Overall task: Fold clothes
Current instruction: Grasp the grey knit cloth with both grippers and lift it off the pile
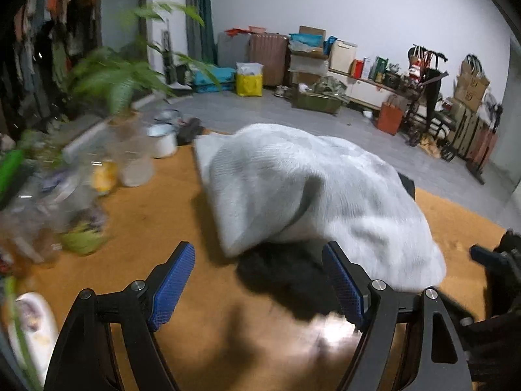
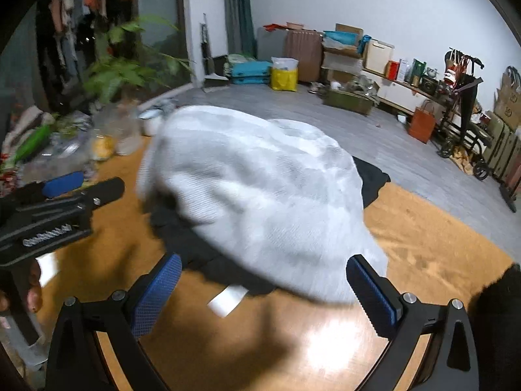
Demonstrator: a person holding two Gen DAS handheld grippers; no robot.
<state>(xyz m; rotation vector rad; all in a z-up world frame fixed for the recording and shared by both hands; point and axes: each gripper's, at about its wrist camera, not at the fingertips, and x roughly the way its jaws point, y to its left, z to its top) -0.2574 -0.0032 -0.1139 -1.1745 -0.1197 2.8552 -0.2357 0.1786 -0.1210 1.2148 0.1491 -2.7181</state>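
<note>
Where the white sweater [image 1: 312, 192] lies heaped on the wooden table [image 1: 156, 215], it hides most of a dark garment [image 1: 286, 273] beneath; motion blur smears both. Left gripper [image 1: 260, 286] spread wide, holding nothing. Right gripper [image 2: 263, 290] likewise wide, empty, just short of the sweater.

We see bare wooden table [image 2: 433, 254] right of the white garment [image 2: 260, 202], and a bare strip near both open grippers. On the left, jars [image 1: 133, 166], a white pot [image 1: 162, 140] and a leafy plant [image 1: 120, 75] crowd the edge. The left gripper [image 2: 62, 185] hovers beside the garment, narrowing that side. A dark garment [image 2: 202, 254] lies underneath.
</note>
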